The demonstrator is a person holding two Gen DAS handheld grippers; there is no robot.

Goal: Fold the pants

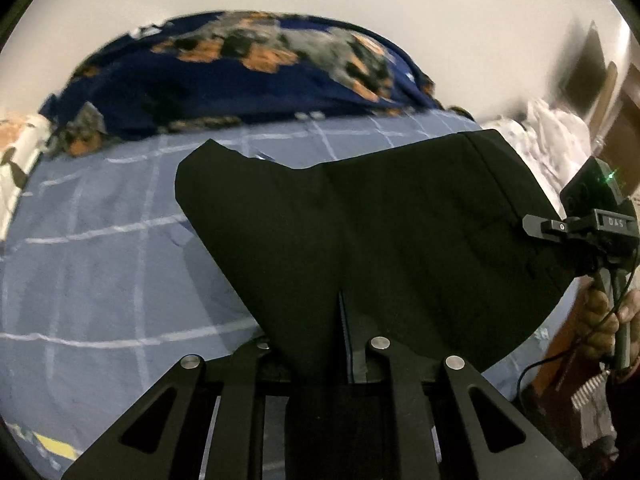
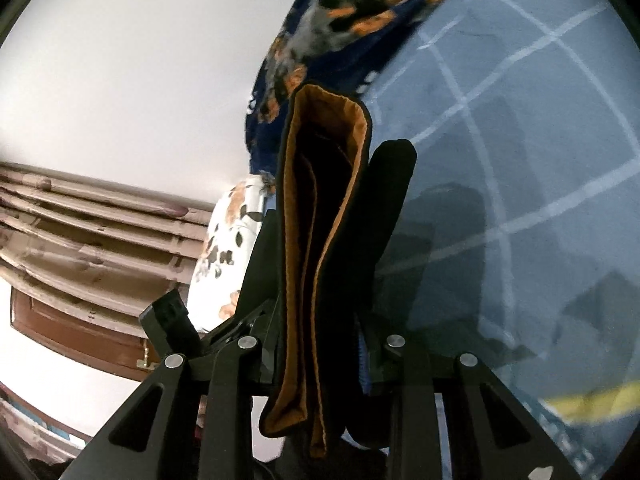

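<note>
While both tools pinch the black pants, the cloth hangs up in the air over the blue checked bed, not lying flat on it. The left tool is pressed together on one edge, and the right tool squeezes a thick bunch with an orange lining, maybe the waistband. The pants look partly doubled over, so laying them down and finishing the folds is left.

Bedsheet left of the lifted pants lies bare, passable. Rumpled blanket blocks the far edge; pillow crowds one side.
</note>
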